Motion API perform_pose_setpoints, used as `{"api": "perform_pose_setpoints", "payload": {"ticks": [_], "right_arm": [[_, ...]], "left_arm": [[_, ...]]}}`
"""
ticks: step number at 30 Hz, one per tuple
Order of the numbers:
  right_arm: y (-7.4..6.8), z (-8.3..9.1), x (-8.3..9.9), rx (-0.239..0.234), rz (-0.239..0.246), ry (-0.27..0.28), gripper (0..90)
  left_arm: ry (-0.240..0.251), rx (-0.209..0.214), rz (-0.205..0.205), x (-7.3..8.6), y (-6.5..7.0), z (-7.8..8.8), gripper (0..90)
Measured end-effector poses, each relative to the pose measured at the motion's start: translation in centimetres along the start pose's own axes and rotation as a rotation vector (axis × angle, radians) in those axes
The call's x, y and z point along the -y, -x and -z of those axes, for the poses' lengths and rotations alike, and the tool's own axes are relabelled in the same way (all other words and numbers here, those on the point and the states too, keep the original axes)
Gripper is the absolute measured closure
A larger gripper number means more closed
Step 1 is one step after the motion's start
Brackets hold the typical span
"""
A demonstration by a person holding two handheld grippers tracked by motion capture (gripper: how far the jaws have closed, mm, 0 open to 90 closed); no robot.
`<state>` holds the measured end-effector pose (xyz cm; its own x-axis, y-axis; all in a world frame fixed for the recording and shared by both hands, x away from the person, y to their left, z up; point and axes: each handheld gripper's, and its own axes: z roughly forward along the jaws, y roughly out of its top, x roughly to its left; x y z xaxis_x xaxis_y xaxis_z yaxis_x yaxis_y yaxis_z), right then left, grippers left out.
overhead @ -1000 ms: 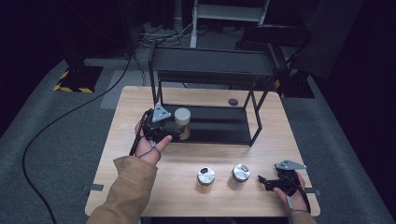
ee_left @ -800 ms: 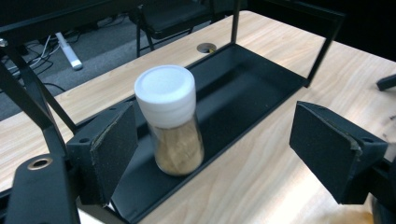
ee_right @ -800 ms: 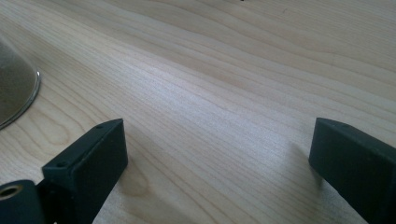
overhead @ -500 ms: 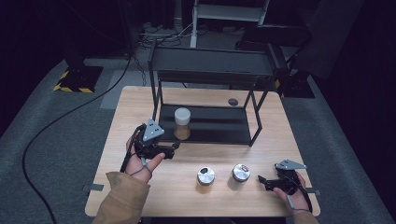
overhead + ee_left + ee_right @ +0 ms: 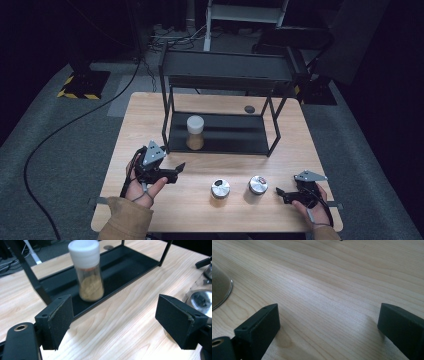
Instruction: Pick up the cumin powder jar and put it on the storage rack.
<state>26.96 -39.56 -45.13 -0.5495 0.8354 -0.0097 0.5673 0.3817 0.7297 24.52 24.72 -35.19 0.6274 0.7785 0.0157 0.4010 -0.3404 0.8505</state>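
We see a spice jar (image 5: 195,132) standing on the bottom tray of a metal rack (image 5: 220,143) at the back of the wooden table (image 5: 210,210). Before the rack, two metal-lidded jars (image 5: 220,189) stand side by side near the front edge, between the left gripper (image 5: 176,170) and right gripper (image 5: 281,193). Behind the rack's right leg lies a small disc (image 5: 249,108).

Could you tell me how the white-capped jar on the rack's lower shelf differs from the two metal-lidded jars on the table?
The white-capped jar is taller and stands on the rack's lower shelf; the two metal-lidded jars are shorter and stand on the bare table in front of the rack. Its cap is plain white plastic, while theirs are shiny metal. All three stand upright, untouched by either gripper.
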Motion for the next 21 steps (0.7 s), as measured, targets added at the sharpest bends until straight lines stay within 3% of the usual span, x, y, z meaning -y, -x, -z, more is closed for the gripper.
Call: {"api": "perform_pose_setpoints", "payload": {"ticks": [14,21], "right_arm": [[-0.1,0.0,0.0,0.005,-0.006,0.0,4.1],[-0.2,-0.1,-0.1,0.007,-0.008,-0.001,3.9]], "left_arm": [[-0.037,-0.038,0.026,4.0,-0.7,-0.6,14.1],[-0.057,-0.061,0.023,5.1,-0.7,-0.8,13.9]]}}
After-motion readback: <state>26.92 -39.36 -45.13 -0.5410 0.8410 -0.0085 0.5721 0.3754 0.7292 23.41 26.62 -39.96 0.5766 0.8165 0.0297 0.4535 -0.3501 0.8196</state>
